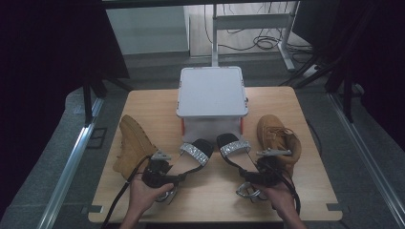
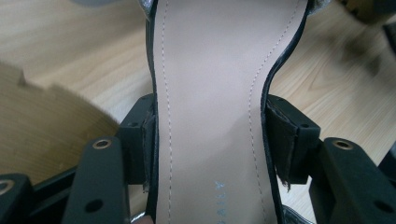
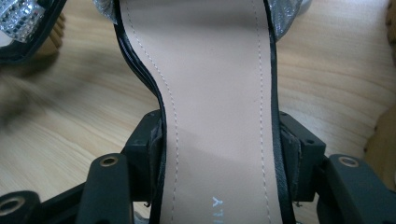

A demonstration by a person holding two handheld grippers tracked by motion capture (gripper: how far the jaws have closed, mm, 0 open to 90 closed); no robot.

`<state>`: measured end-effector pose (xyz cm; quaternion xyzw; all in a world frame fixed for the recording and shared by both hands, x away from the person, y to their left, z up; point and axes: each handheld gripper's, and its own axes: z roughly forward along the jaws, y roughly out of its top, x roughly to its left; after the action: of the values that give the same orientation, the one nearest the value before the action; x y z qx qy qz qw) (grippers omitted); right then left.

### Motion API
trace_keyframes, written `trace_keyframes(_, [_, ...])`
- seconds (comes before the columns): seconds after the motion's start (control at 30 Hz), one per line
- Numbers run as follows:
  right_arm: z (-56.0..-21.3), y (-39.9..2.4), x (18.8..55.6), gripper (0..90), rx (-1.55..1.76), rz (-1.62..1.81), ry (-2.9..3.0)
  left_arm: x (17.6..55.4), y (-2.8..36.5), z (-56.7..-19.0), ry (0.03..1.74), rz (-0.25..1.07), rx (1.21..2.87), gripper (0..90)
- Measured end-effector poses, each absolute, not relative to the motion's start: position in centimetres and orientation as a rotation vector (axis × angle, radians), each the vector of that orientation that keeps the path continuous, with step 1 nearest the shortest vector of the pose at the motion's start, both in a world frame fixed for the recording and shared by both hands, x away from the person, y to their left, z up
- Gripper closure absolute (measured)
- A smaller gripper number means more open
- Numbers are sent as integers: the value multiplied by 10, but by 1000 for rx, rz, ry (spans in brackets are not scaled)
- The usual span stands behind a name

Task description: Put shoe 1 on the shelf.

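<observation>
Two black sandals with glittery silver straps and beige insoles lie near the table's front. My left gripper (image 1: 160, 174) is shut on the left sandal (image 1: 193, 153); in the left gripper view its jaws press both edges of the insole's narrow waist (image 2: 210, 116). My right gripper (image 1: 267, 174) is shut on the right sandal (image 1: 234, 149) the same way, jaws clamping the insole's waist (image 3: 219, 140). The toes of both sandals point toward the white box. A hand holds each gripper from the bottom of the high view.
A white lidded box (image 1: 212, 93) stands at the table's back centre. A tan boot (image 1: 131, 145) lies on its side at the left, another tan boot (image 1: 277, 136) stands at the right, close beside each gripper. The wooden table's (image 1: 210, 200) front edge is near.
</observation>
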<state>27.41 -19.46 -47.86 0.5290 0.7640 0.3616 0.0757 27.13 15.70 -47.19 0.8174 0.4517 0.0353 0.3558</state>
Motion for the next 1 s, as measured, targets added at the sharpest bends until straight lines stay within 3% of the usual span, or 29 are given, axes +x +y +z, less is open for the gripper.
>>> trace_keyframes(0.43, [-483,-185,293,420,1709,1192,2208,296,151,-466,1240,99,1953,416])
trace_keyframes(1.0, [-479,-164,329,420,1837,1220,2111,334,138,-471,1374,94,1911,415])
